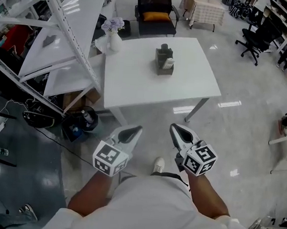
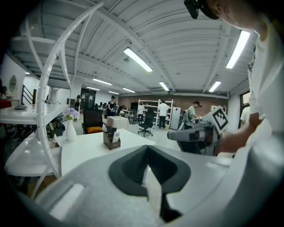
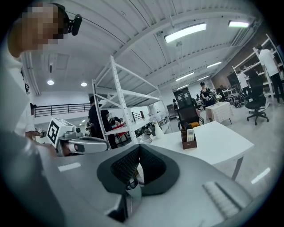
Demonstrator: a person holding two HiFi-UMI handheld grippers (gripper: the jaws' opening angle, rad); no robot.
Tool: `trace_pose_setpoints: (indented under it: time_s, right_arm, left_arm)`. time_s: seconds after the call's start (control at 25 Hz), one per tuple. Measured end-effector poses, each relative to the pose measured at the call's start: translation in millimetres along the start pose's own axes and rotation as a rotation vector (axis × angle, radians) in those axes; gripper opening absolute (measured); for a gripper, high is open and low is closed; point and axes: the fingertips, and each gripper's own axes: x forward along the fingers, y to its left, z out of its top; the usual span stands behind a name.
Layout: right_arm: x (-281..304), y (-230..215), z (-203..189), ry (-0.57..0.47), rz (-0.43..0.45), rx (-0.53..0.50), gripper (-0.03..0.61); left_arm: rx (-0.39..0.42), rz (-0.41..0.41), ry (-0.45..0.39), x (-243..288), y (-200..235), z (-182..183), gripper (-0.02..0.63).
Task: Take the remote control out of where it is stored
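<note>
Holding their jaws pressed together, the left gripper (image 1: 128, 133) and the right gripper (image 1: 181, 135) grip nothing and touch nothing. Both hang above the floor, short of the white table (image 1: 136, 86). Farther on, the remote control (image 1: 169, 63) stands upright inside the dark holder (image 1: 161, 57) on that table.

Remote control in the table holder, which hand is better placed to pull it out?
Probably right: the remote sits at the right of the holder, nearer the right claw. Neither is close.
</note>
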Motion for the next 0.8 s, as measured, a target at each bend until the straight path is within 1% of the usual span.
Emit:
trace_pose_setpoints:
  time_s: [0.36, 0.52, 0.64, 0.8]
  right_arm:
    - [5.8, -61.3, 12.4, 0.004, 0.038, 0.012, 0.006]
    - [-0.2, -85.6, 11.6, 0.007, 0.035, 0.006, 0.006]
    - [-1.5, -98.0, 13.2, 0.004, 0.031, 0.017, 0.006]
    - [-0.6, -101.7, 13.1, 0.013, 0.046, 0.021, 0.006]
  left_arm:
    - [-0.001, 0.063, 0.016, 58.2, 8.5, 11.5, 0.002]
    - [0.008, 0.078, 0.010, 79.2, 5.4, 16.4, 0.002]
    - [0.011, 0.082, 0.019, 88.6, 3.8, 18.2, 0.002]
    - [0.004, 0.093, 0.029, 94.5, 4.9, 18.0, 0.002]
